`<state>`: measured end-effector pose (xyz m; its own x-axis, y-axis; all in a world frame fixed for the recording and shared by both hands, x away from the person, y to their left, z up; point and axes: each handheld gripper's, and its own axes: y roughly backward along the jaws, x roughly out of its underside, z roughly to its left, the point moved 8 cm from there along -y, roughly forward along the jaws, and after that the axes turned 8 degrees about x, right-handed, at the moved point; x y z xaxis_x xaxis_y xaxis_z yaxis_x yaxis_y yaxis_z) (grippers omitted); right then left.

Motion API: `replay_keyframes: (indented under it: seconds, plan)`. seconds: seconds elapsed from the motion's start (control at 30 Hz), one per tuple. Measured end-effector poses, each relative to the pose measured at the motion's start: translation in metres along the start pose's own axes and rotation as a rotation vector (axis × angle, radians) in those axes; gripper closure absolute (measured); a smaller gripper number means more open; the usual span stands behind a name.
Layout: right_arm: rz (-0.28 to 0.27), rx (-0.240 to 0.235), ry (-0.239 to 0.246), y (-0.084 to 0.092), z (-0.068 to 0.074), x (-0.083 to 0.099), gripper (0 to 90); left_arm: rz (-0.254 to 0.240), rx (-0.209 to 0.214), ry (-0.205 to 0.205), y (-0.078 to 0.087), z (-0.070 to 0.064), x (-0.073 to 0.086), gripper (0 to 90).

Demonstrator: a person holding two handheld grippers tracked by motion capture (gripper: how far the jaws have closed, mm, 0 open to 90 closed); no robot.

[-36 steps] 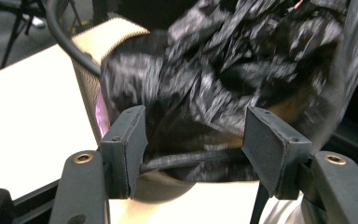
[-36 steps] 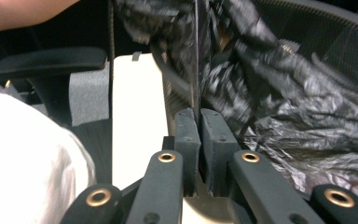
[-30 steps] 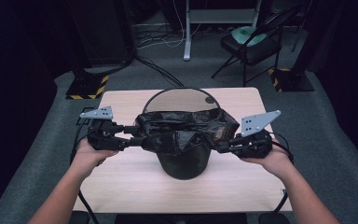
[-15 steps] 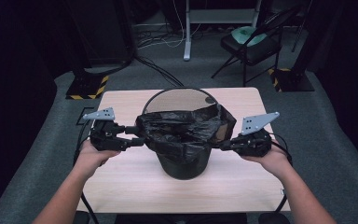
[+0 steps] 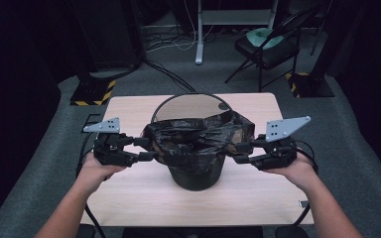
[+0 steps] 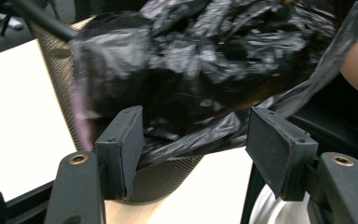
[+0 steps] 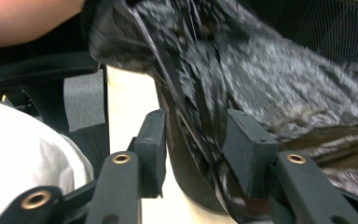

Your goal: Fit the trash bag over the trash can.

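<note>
The black bin bag [image 5: 198, 136], draped over the mesh bin [image 5: 196, 173] at the centre of the desk [image 5: 129, 198], looks thin, limp and slippery. It is best pinched at its loose rim. The left claw [image 5: 149, 149] gapes around a fold. The right claw [image 5: 242, 152] has just been opening, with film between its jaws.

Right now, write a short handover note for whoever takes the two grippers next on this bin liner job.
Left gripper: jaws open, the crinkled black plastic bin liner edge lying loose between them.
Right gripper: jaws have just been opening; liner between the pads, not pinched.
Black mesh waste bin stands upright mid light wooden table.
Done: liner is in the bin, draped over the near rim.
Left: it looks bunched; far rim bare, probably needs spreading there.
</note>
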<state>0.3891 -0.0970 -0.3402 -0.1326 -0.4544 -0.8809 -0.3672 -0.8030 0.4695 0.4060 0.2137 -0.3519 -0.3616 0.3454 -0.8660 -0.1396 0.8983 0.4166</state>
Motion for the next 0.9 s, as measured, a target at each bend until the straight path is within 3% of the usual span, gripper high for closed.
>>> replay_keyframes:
  seconds: [0.17,0.37,0.43,0.57,0.77,0.9]
  plan:
    - [-0.013,0.0,0.018,0.004,0.006,-0.01,50.3,0.013,0.016,-0.025,-0.002,-0.009,-0.001,38.2]
    - [-0.043,-0.009,0.054,0.006,0.014,-0.023,51.8,0.025,0.032,-0.042,-0.003,-0.015,-0.002,39.0]
    - [-0.059,-0.017,0.063,0.008,0.017,-0.027,55.6,0.03,0.035,-0.049,-0.004,-0.017,-0.002,39.3]
    - [-0.077,-0.064,0.103,0.007,0.027,-0.028,76.8,0.034,0.041,-0.044,-0.007,-0.016,0.0,40.4]
    - [-0.006,-0.131,0.133,-0.012,0.036,-0.007,84.8,0.045,0.039,-0.024,-0.015,-0.009,0.007,40.2]
    - [0.059,-0.138,0.136,-0.028,0.035,0.01,86.5,0.049,0.036,-0.003,-0.019,-0.002,0.01,40.2]
